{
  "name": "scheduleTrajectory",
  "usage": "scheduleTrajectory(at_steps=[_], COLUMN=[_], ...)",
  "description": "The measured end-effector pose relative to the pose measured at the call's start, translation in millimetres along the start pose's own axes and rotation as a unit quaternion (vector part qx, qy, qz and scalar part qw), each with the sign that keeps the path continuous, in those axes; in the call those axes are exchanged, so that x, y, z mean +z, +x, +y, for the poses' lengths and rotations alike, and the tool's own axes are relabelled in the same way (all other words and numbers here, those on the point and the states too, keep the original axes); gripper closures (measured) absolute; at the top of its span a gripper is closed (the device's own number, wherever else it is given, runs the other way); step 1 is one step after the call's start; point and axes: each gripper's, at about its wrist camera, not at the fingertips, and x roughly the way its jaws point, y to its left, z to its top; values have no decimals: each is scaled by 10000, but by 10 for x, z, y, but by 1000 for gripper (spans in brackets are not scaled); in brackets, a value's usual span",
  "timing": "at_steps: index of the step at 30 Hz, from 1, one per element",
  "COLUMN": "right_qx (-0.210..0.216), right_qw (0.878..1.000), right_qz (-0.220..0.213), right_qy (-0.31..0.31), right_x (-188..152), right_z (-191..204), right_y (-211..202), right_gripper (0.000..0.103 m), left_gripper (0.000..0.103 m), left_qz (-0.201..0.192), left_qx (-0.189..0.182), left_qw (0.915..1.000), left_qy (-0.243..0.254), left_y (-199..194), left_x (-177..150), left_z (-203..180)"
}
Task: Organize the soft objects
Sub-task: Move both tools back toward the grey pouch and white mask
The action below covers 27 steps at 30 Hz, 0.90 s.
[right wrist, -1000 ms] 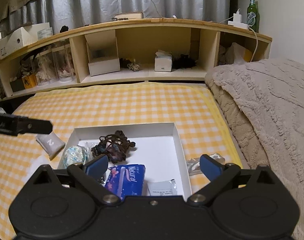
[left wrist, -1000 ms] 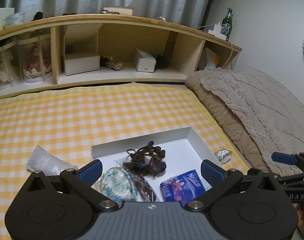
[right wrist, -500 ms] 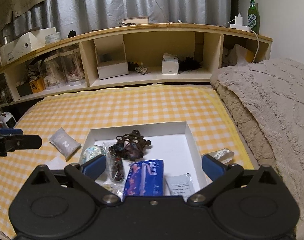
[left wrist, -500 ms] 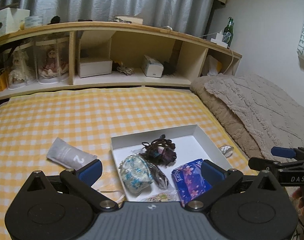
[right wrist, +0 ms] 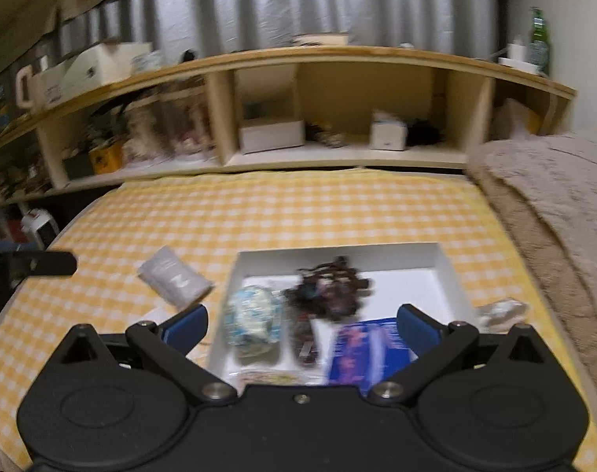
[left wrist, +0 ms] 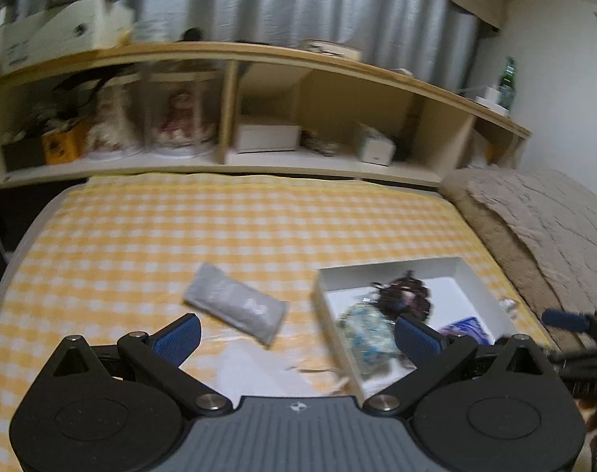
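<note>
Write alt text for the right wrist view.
An open gripper hovers over a white box on a yellow checked bed, holding a floral pouch, a dark tangle and a blue packet. A grey packet lies left of the box.

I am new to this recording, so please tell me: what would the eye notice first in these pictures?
The yellow checked bedspread fills the middle, and on it lies a shallow white box holding a floral pouch, a dark tangle and a blue packet. A grey pouch lies outside, to the box's left. Both grippers, left and right, hover open and empty.
</note>
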Motion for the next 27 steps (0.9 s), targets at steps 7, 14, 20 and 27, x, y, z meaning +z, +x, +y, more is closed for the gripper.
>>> scheduleTrajectory(at_steps=[7, 14, 20, 27], right_qx=[576, 1176, 1386, 1528], right_qw=[9980, 9912, 9871, 9830], right_qz=[-28, 88, 438, 810], right_qy=[-260, -609, -665, -620], right_x=[-72, -192, -369, -492], right_z=[584, 1053, 1260, 1382], right_y=[366, 823, 1210, 1541], right_gripper=[0, 0, 0, 0], left_gripper=[0, 0, 0, 0], left_qz=[83, 104, 124, 464], left_qx=[327, 607, 9, -29], left_qw=[9986, 9972, 9999, 9989], left_qy=[-405, -431, -104, -82], left_y=[148, 524, 948, 1549], left_x=[25, 60, 153, 225], left_z=[528, 839, 876, 850])
